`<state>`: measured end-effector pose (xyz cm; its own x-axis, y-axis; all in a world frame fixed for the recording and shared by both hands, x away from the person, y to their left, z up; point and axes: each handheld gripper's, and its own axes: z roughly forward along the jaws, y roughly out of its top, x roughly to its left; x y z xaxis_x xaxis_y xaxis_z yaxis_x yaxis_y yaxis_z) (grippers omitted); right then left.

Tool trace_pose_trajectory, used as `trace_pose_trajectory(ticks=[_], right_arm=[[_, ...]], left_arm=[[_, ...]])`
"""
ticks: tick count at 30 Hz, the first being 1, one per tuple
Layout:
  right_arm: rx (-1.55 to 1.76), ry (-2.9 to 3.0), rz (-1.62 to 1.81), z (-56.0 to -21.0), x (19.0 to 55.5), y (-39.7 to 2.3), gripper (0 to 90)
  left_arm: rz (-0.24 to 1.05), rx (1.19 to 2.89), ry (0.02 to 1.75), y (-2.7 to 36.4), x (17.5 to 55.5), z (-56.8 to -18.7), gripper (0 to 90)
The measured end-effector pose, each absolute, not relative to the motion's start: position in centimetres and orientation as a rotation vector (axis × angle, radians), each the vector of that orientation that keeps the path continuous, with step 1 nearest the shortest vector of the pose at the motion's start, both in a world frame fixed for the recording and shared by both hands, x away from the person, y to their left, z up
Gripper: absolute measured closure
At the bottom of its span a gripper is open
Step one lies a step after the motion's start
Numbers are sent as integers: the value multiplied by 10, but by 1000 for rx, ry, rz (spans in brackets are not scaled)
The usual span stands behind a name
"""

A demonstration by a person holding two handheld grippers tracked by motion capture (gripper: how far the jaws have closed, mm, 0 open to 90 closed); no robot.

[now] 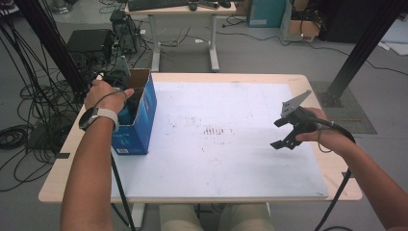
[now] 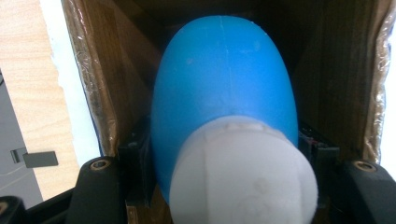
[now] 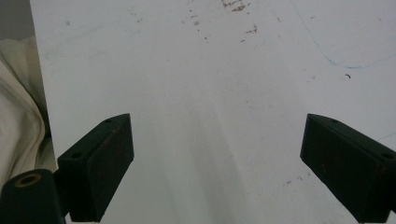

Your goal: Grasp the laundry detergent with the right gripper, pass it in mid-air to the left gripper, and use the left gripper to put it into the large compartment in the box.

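Blue bottle clamped inside the open box, right gripper idle over the board.

The blue bottle (image 2: 224, 84) with its white cap (image 2: 243, 172) sits down inside the blue cardboard box (image 1: 139, 120) at the table's left edge; in the left gripper view its long axis runs straight away from the camera, cap nearest, rounded blue end pointing deeper between the brown inner walls. The left gripper (image 2: 224, 158) has its jaws pressed against the bottle's two sides. From the high view the left hand (image 1: 107, 96) and the box wall hide nearly all of the bottle, so whether it stands upright or leans is probably not decidable. The right gripper (image 1: 281, 132) hangs above the white board (image 1: 231, 159), jaws wide apart with nothing between them; a pale trouser leg (image 3: 16, 107) is cut off at that view's edge.
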<state>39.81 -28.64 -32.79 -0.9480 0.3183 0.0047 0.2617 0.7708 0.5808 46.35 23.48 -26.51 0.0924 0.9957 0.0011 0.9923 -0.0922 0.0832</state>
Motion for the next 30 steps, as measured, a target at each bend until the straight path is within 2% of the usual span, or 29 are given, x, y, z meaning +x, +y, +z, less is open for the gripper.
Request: trace_pose_trajectory(ticks=[10, 26, 28, 30], right_arm=[[462, 2872, 912, -328, 398, -286, 96], [458, 2879, 907, -328, 397, -282, 96], [460, 2879, 906, -327, 396, -282, 96], [456, 2876, 907, -327, 396, -282, 96]], left_arm=[[82, 2247, 2059, 235, 462, -267, 283], [69, 2225, 1963, 242, 454, -258, 265], [82, 2217, 1947, 242, 453, -255, 209], [92, 2220, 1937, 243, 452, -250, 188]])
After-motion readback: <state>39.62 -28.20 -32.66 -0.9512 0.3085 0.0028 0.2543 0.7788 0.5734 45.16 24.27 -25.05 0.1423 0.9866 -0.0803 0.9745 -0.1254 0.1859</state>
